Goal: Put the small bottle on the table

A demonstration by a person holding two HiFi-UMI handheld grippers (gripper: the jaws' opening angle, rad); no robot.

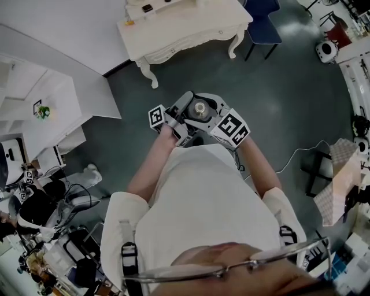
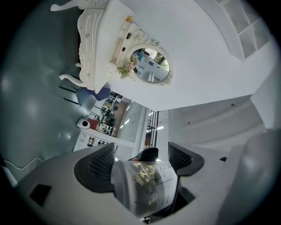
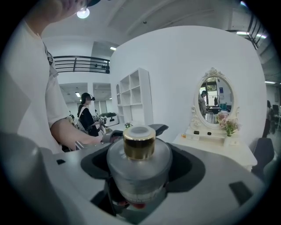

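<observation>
The left gripper (image 2: 139, 154) has its jaws clamped on the small bottle (image 2: 147, 184), and only its view shows the gold print (image 2: 147, 176) on the bottle's side. The right gripper (image 3: 140, 156) has its jaws closed on that same bottle, gold cap (image 3: 139, 141) up. Only the head view shows 2 grippers meeting on 1 bottle above the grey floor (image 1: 289, 104), well apart from the 1 white tabletop (image 1: 185, 29).

Bright even indoor light; ceiling lamp (image 3: 82, 13) glaring; fisheye warp, black corners; small bottle (image 2: 145, 184) close, blurred.
</observation>
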